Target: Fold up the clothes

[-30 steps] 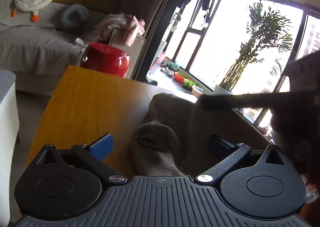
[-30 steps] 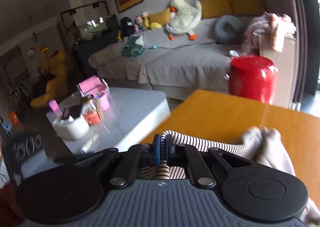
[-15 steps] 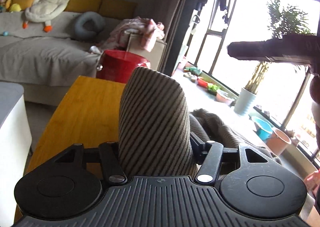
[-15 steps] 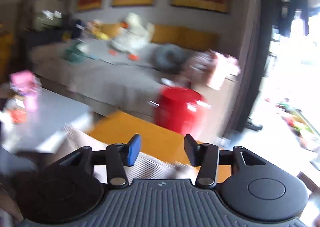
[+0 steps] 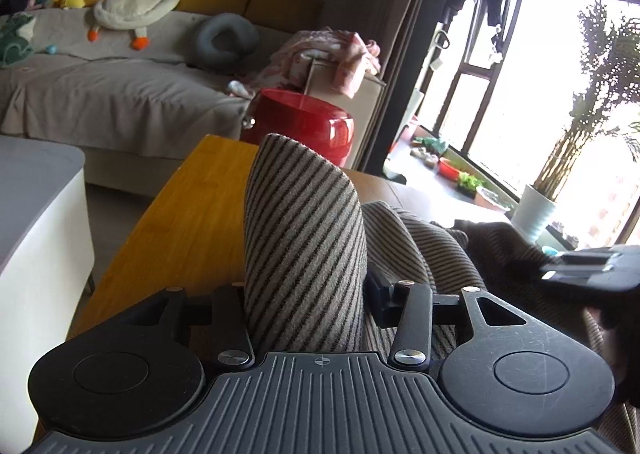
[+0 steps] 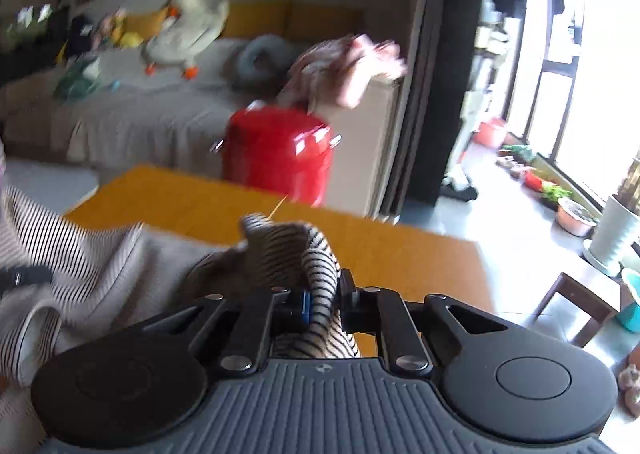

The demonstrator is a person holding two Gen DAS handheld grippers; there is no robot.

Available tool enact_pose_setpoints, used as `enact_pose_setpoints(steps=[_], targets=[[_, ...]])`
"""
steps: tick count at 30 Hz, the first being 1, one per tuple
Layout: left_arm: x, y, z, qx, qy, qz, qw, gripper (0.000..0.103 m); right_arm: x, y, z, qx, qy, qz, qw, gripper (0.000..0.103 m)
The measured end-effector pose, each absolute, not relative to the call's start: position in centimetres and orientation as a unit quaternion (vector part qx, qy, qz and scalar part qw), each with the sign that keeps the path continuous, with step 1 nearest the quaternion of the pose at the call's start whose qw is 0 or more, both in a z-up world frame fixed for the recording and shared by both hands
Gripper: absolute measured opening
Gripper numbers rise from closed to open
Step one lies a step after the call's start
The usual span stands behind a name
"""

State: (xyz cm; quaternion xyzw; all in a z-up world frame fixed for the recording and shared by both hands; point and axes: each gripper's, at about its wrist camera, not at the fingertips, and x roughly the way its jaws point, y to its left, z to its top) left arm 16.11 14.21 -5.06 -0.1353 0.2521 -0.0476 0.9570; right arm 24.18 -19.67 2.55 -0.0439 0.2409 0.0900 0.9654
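A beige garment with thin dark stripes point(image 5: 432, 250) lies bunched on the yellow wooden table point(image 5: 168, 222). In the left wrist view a tall fold of it point(image 5: 304, 238) stands up between the fingers of my left gripper point(image 5: 306, 294), whose jaws are closing and press on it from both sides. In the right wrist view, which is motion-blurred, my right gripper point(image 6: 323, 300) is closing on a narrow striped fold point(image 6: 320, 278), pinched between its pads. The rest of the garment point(image 6: 100, 266) spreads to the left. The right gripper's dark body point(image 5: 584, 266) shows at the right edge of the left view.
A red bin point(image 5: 304, 126) stands just past the table's far edge, with a box draped in pink clothes point(image 5: 340, 58) behind it. A grey sofa point(image 5: 100, 94) holds a plush goose. A white low table point(image 5: 36, 214) is at left, and a potted plant point(image 5: 536, 214) by the window.
The left gripper went from wide open over the garment to closed around a raised fold. The right gripper let go of one striped edge, swung right and down, and closed on another fold.
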Motion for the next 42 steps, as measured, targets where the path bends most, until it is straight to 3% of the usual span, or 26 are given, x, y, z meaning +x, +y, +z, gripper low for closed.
enact_pose_setpoints(steps=[10,13,17,23,30,36,42], targets=[[17.3,15.5,-4.6,-0.125,0.272,-0.012,0.954,0.049,28.9,-24.3,-4.9,0.038,0.316,0.06,0.946,0.017],[16.6,15.2,-3.3,-0.114,0.262,-0.01,0.958,0.051,29.1,-24.9,-4.7,0.049,0.31,0.054,0.948,0.027],[15.6,14.7,-1.0,-0.117,0.234,-0.017,0.965,0.056,29.6,-25.5,-5.1,0.066,0.324,0.044,0.943,0.034],[16.1,10.6,0.8,-0.108,0.219,-0.099,0.965,0.068,28.8,-24.6,-4.9,0.046,0.32,0.061,0.944,0.034],[20.4,2.8,-3.3,-0.055,0.274,-0.206,0.938,0.069,27.4,-22.9,-4.9,0.039,0.327,0.091,0.94,0.034],[21.6,3.3,-5.9,-0.059,0.294,-0.182,0.937,0.071,27.7,-22.6,-4.9,0.033,0.325,0.066,0.943,0.034],[22.5,4.8,-5.7,-0.056,0.288,-0.154,0.944,0.079,28.4,-22.3,-4.4,0.011,0.327,0.048,0.944,0.034]])
